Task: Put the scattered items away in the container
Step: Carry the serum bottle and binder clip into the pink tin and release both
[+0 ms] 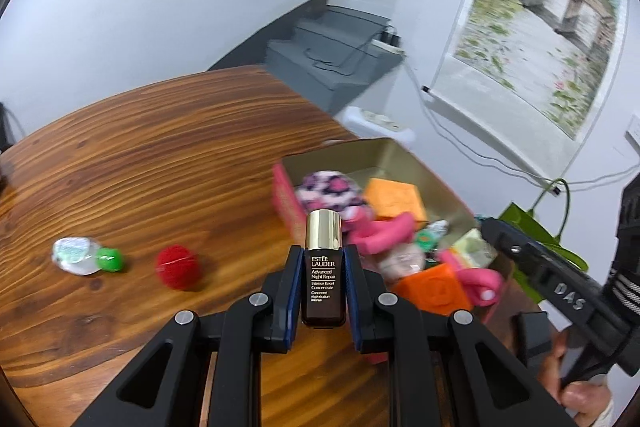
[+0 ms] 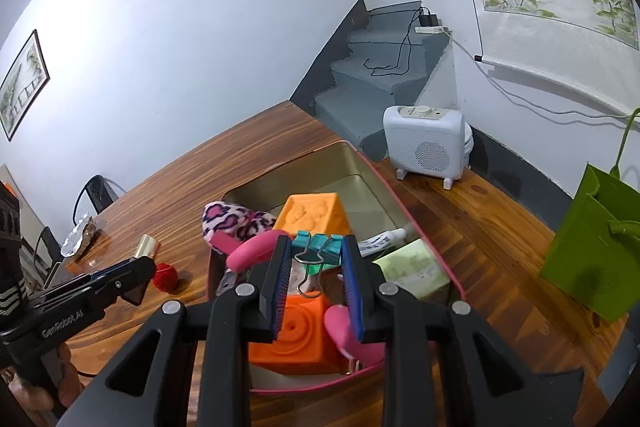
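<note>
Upright between our left gripper (image 1: 323, 291) pads, the serum bottle (image 1: 323, 269) sits just left of the tin (image 1: 384, 151). Our right gripper (image 2: 316, 287) clamps a binder clip (image 2: 316, 247) directly above that tin.

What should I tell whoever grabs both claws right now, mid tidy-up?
Left claw: shut on the small serum bottle, beside the tin, not yet over it.
Right claw: shut on the teal binder clip, above the tin's contents.
Done: orange blocks, pink items and leopard-print pouch are inside.
Left: drop the clip and the bottle in, then collect the red ball and the clear packet with green cap from the table.
</note>
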Motion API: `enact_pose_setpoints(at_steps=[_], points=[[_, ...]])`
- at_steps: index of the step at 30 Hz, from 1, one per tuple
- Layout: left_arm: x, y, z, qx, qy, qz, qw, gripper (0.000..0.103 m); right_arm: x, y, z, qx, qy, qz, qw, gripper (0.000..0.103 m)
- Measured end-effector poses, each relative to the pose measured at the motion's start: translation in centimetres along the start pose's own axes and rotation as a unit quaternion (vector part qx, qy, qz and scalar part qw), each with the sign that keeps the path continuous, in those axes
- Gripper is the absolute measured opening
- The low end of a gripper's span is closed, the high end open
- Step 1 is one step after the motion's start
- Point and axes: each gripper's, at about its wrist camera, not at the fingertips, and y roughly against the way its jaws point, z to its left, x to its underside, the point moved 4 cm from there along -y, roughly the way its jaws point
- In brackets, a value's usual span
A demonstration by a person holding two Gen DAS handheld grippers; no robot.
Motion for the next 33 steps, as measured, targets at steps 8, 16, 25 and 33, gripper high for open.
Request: enact_pose_setpoints(at_steps=[8,16,25,33], points=[[-0.2,-2.0,-4.6,0.037,-0.042,0.008,0.9984,0.021,-0.6,-0.3,-1.9,-0.003,-0.016,-0.006,1.0,0.027],[-0.2,-2.2,-4.8,0.053,-0.034,0.006,0.998,0.05,-0.7,-0.7,-2.7,-0.005,-0.027,-0.007,1.0,0.027],[-0.6,-0.7,-2.5,0.044,-0.005,-0.016,0.9989,0.061,-0.5,-0.8,-1.9,-0.013,-0.02,-0.002,1.0,0.028],[-0.3,-0.3,-0.5,0.033,0.014,-0.012,0.9993,0.061,-0.6,-0.9,-1.9,-0.005,-0.024,-0.009,1.0,0.028]])
